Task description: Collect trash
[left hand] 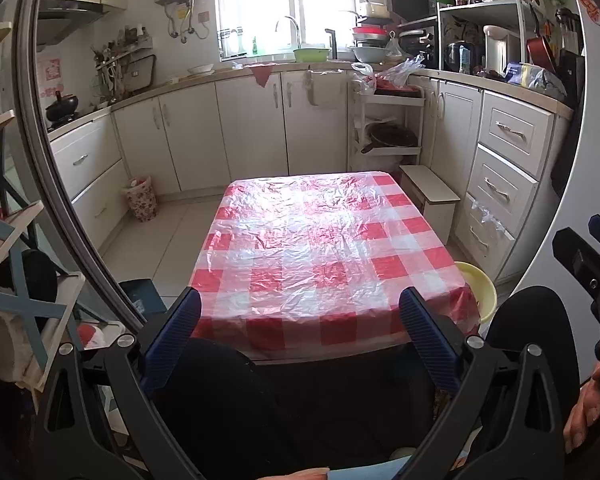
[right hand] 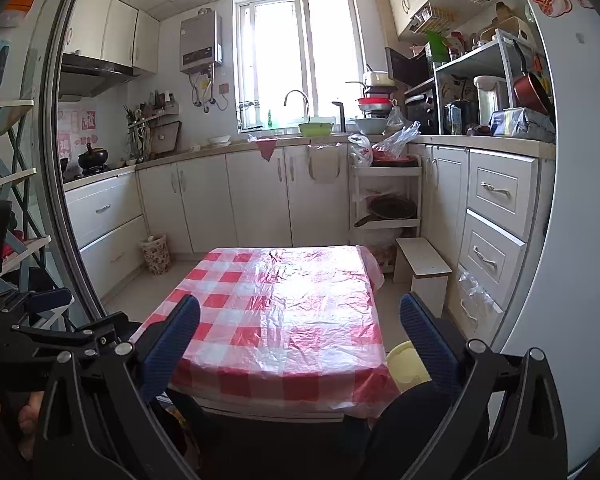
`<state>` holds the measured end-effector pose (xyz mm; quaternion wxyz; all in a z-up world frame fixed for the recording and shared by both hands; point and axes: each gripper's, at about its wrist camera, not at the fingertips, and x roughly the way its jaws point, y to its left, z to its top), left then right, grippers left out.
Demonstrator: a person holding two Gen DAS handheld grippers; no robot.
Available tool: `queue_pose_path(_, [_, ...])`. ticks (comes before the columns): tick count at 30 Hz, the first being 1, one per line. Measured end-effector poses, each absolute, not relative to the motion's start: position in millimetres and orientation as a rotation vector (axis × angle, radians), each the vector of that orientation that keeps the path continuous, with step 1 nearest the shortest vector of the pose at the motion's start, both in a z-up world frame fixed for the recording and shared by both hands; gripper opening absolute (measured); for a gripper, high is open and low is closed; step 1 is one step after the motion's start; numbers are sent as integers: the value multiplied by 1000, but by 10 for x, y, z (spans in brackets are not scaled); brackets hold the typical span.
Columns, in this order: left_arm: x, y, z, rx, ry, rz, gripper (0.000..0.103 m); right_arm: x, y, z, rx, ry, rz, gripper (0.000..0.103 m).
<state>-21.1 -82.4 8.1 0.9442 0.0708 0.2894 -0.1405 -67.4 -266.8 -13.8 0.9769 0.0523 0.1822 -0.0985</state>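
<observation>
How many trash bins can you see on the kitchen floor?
1. A small flower-patterned trash bin stands on the floor by the white cabinets, left of the red-and-white checked table. A yellow plastic tub sits beside the table's right corner. Others may hide behind the table.

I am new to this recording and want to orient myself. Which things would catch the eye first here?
The table with its red-and-white checked plastic cover fills the middle, nothing visible on top. A yellow basin sits low by its near right corner, and a flowered bin stands on the floor by the left cabinets. The left gripper and right gripper hang open before the table.
</observation>
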Motion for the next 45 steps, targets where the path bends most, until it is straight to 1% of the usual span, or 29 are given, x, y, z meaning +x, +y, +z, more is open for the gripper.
queue_pose_path(6, [-247, -810, 112, 133, 581, -281, 95, -682, -2630, -149, 100, 370, -190, 96])
queue_pose_path(16, [-276, -788, 154, 120, 567, -275, 95, -772, -2587, -99, 82, 319, -192, 96])
queue_pose_path(45, [-267, -754, 144, 119, 563, -256, 95, -760, -2554, -171, 79, 345, -191, 96])
